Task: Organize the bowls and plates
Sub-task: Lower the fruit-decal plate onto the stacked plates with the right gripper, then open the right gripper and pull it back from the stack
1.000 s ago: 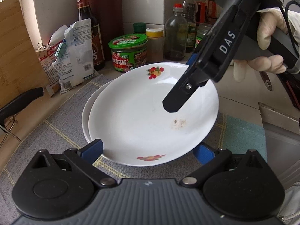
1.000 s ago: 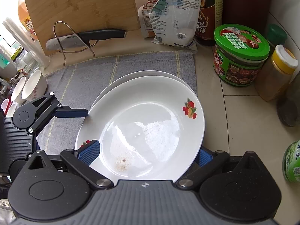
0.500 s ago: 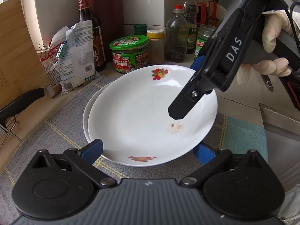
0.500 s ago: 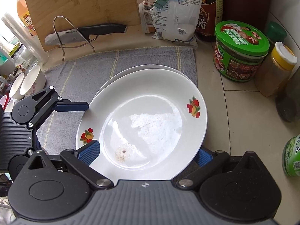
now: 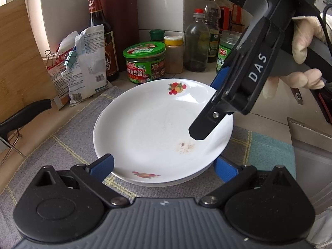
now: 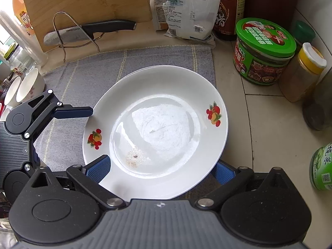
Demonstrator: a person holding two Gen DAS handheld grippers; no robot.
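Observation:
A white plate with fruit prints [image 5: 157, 128] [image 6: 157, 124] lies stacked on a second white plate [image 5: 186, 181] on the grey cloth [image 6: 87, 76]. It carries a small brown stain. My left gripper [image 5: 164, 166] is open, its blue pads either side of the stack's near rim. My right gripper [image 6: 159, 170] is open too, its pads flanking the plate's rim on the opposite side; it shows in the left wrist view [image 5: 238, 95] above the plate. Whether any pad touches the plate I cannot tell. White bowls [image 6: 25, 87] stand at the far left.
A green-lidded jar [image 6: 263, 49], a yellow-capped spice jar [image 6: 303, 74], bottles [image 5: 197, 43] and a white bag [image 6: 191, 10] crowd the wall side. A knife on a wire stand [image 6: 87, 31] and a wooden board [image 6: 87, 2] stand behind the cloth. A sink edge [image 5: 309, 137] lies right.
The top plate has slid over the lower plate and now sits squarely on it. The right gripper has shifted with it.

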